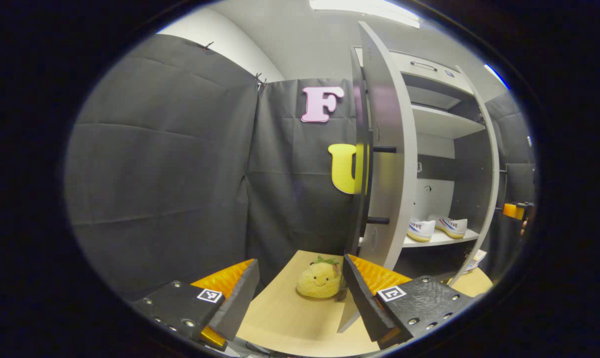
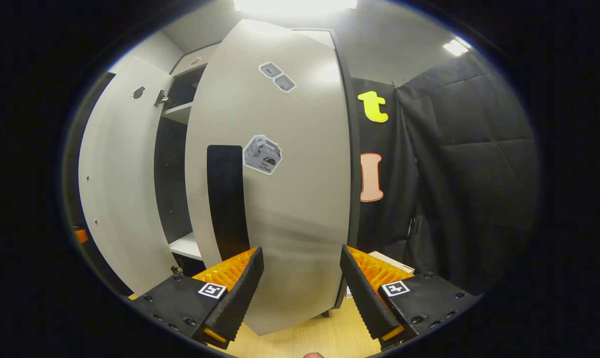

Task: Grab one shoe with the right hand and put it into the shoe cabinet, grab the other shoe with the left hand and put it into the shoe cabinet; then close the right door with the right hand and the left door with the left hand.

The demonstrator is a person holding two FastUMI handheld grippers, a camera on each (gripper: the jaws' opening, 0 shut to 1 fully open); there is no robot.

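Left gripper view shows the left gripper (image 1: 300,293) with fingers spread, empty, facing the edge of the shoe cabinet (image 1: 442,124)'s left door (image 1: 382,149). Both shoes (image 1: 437,227) sit side by side on a cabinet shelf behind that door. A yellow plush toy (image 1: 320,280) lies on the floor beside the door's foot. The right gripper (image 2: 300,293), also spread and empty, faces the right door (image 2: 290,189), partly swung, with a black handle strip (image 2: 226,199).
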